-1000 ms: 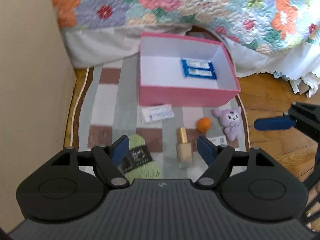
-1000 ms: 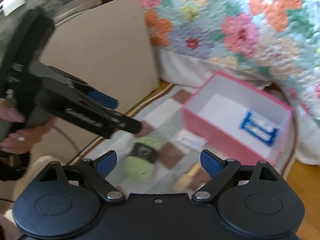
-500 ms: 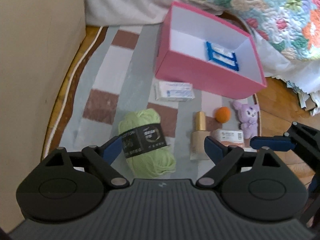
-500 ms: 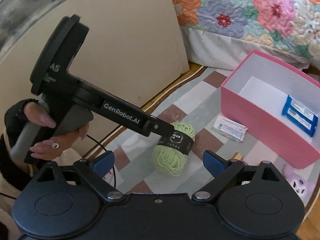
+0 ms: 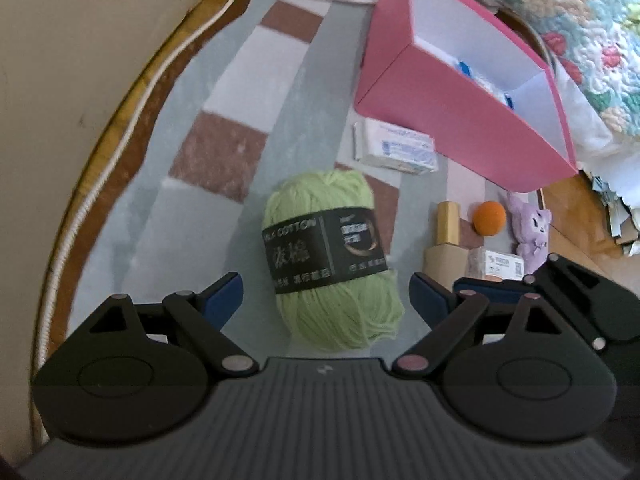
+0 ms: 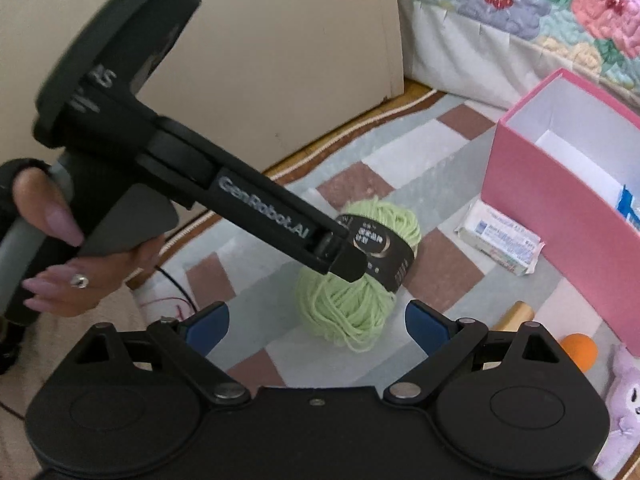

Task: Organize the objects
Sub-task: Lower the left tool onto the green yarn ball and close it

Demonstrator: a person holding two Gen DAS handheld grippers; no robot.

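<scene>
So the pale green ball of cotton yarn with a black paper band [image 5: 334, 264], lying on the checked rug just beside the open pink cardboard box [image 5: 472, 128], is being lined up. Left tongs [image 5: 326, 300] are spread wide around it, pads not touching; right tongs [image 6: 316, 320] are spread too, nothing clamped. Next up, probably a squeeze across the soft middle.

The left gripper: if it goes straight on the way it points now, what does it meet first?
Most likely the light green ball of yarn with a black paper band, lying between the open fingers of the left gripper; depth is uncertain.
</scene>
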